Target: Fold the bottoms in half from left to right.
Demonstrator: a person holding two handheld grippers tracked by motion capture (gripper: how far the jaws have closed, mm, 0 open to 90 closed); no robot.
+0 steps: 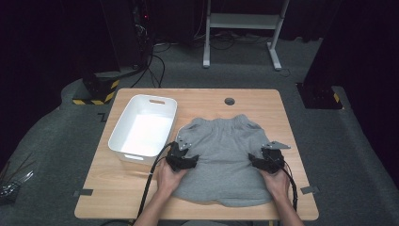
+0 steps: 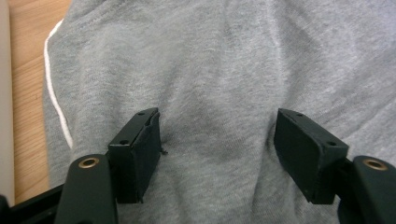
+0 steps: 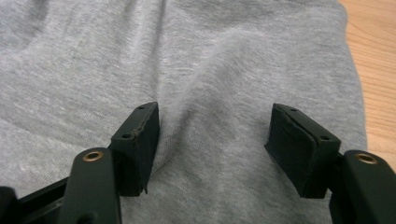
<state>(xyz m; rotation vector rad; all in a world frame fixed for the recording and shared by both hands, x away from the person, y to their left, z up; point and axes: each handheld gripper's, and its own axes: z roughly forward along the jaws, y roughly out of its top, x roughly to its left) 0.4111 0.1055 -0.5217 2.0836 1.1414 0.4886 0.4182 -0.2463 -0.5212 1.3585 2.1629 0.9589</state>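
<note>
one white bin (image 1: 143, 129) empty, both claws wide over grey shorts (image 1: 226, 160), nothing gripped

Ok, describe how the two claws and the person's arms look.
Both the left claw and right claw are black, each topped by a grey three-cornered plate and trailing a black cable. Their jaws are blocky black pads on arms with brass-coloured rivets. The forearms are bare, no sleeves showing.

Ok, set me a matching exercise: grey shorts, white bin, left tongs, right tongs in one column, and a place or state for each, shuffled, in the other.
1. grey shorts
2. white bin
3. left tongs
4. right tongs

a. open at the shorts' right edge
b. stands empty left of the shorts
c. open at the shorts' bin-side edge
d. spread flat on the table

Pairs: 1-d, 2-b, 3-c, 4-a
</note>
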